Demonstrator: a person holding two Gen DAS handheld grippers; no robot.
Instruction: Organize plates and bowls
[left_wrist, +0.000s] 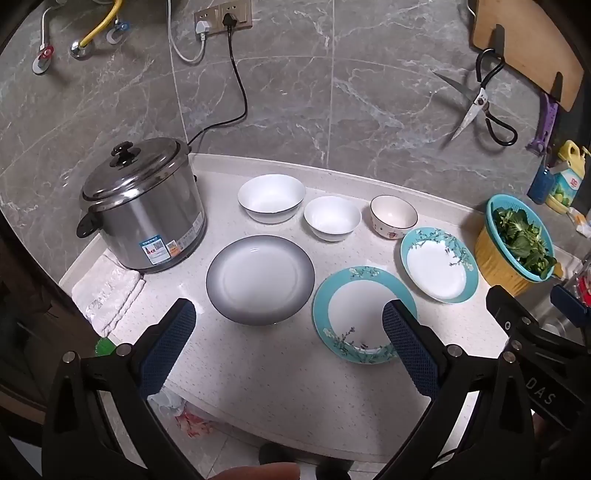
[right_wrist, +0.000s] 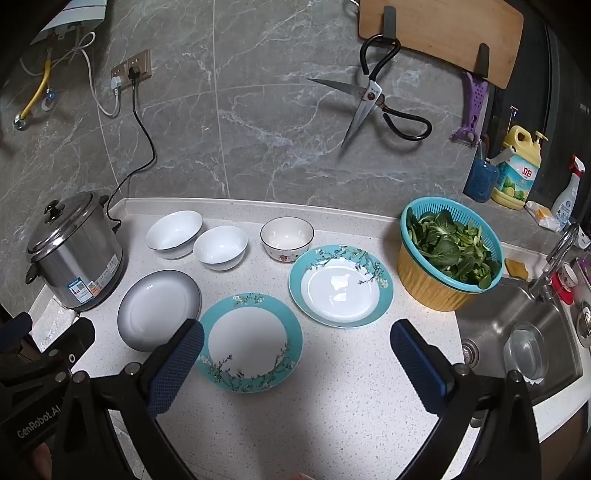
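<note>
Three plates (right_wrist: 250, 343) and three bowls (right_wrist: 220, 246) sit upright, mouths up; left gripper (left_wrist: 288, 325) and right gripper (right_wrist: 295, 339) gape wide, holding nothing.

The left tongs (left_wrist: 288, 332) and the right tongs (right_wrist: 297, 345) have black plastic arms with silver round screws. Their fingers (right_wrist: 177, 365) carry dark blue textured pads. White letters "GenRobot.AI" stand on one black body.

Home kitchen: sink (right_wrist: 517, 332), rice cooker (left_wrist: 147, 218).
</note>
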